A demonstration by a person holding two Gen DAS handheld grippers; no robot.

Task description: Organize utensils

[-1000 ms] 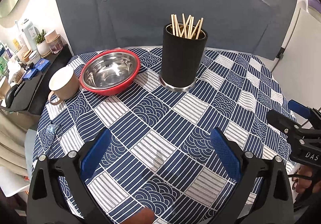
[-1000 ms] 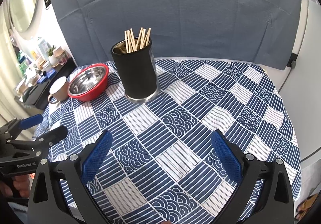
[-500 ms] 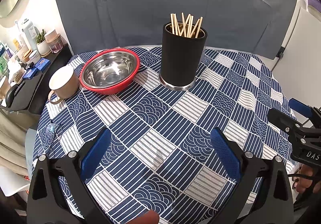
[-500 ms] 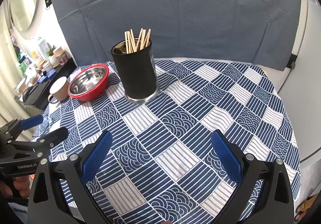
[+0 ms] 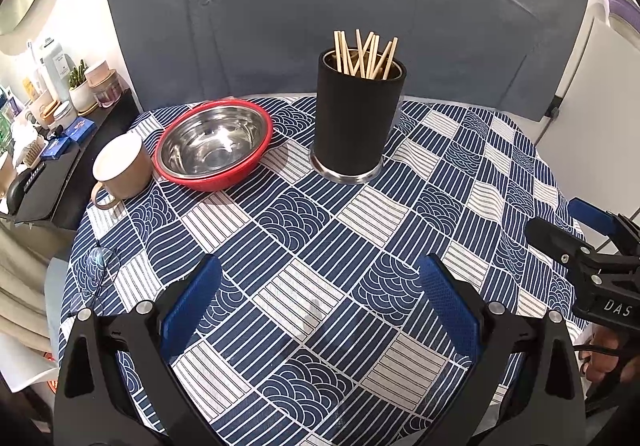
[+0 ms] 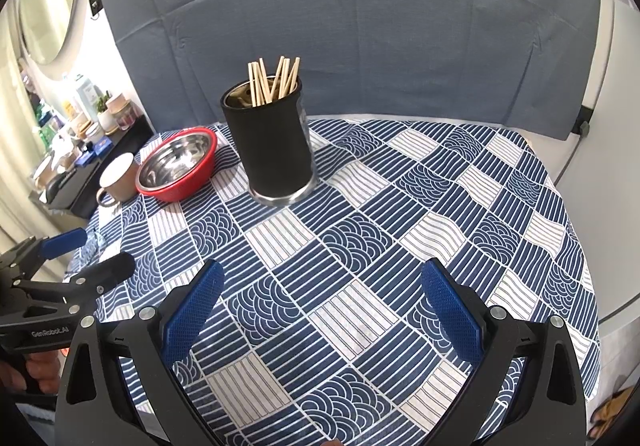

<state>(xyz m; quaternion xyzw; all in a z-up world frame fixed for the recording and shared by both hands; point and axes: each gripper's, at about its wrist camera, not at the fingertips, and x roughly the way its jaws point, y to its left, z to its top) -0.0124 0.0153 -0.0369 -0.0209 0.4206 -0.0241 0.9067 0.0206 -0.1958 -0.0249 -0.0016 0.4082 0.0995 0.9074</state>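
Hovering over the patterned tablecloth [image 5: 304, 214], we hold our left gripper [image 5: 320, 302] and right gripper [image 6: 322, 298] spread wide, both empty; chopsticks [image 5: 366, 54] stand in the black holder [image 5: 358, 118] beside the red bowl [image 5: 214, 144]

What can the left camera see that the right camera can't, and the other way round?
Only the left wrist view shows the right tool from the side, at its right edge, and clear glasses on the cloth.

Only the right wrist view shows the left tool from the side, at its left edge, and the cloth's far right side.

Both show the black holder with chopsticks standing in it, the red bowl, the beige mug and the blue patterned tablecloth. Both tools are open and empty.
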